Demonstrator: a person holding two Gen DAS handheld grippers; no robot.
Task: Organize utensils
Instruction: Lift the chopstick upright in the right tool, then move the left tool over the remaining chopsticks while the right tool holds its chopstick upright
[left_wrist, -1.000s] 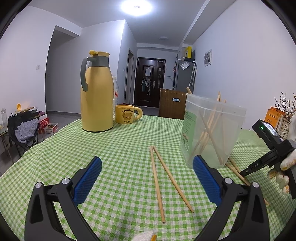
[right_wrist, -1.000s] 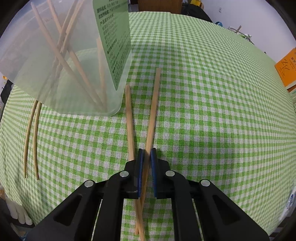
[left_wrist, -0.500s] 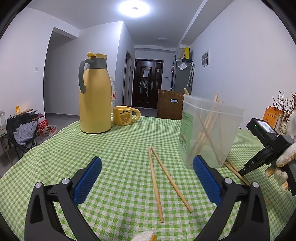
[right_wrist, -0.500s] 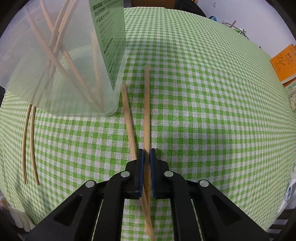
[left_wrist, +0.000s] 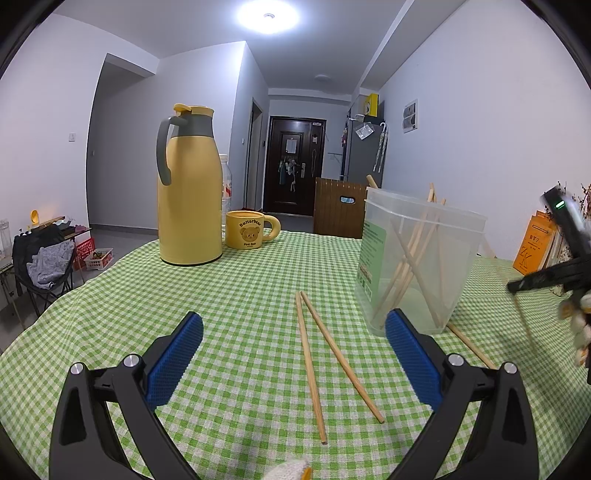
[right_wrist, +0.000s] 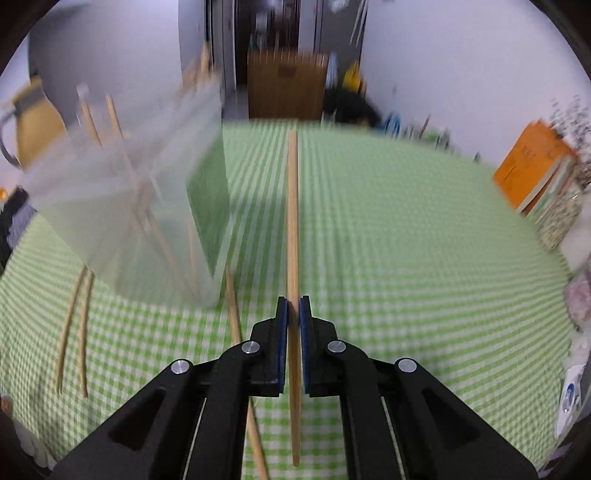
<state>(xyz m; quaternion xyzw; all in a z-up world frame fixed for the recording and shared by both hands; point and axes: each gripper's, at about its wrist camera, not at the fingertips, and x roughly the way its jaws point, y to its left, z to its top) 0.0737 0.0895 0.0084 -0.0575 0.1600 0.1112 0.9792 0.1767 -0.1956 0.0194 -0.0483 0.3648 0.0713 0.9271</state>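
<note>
My right gripper (right_wrist: 291, 306) is shut on a wooden chopstick (right_wrist: 292, 221) and holds it lifted above the green checked tablecloth (right_wrist: 406, 240). A clear plastic container (right_wrist: 129, 192) with several chopsticks in it stands to its left; it also shows in the left wrist view (left_wrist: 417, 258). Another chopstick (right_wrist: 236, 332) lies on the cloth beside the container. My left gripper (left_wrist: 295, 350) is open and empty above the cloth, with two loose chopsticks (left_wrist: 325, 354) lying between its fingers. The right gripper (left_wrist: 554, 273) shows blurred at the right edge.
A tall yellow thermos jug (left_wrist: 188, 192) and a yellow bear mug (left_wrist: 249, 229) stand at the back left of the table. Two more chopsticks (right_wrist: 74, 325) lie left of the container. Orange books (right_wrist: 532, 170) stand at the right.
My right gripper has lifted one chopstick off the cloth and tilted up toward level; the other chopstick stays on the table. The left gripper has barely moved.
</note>
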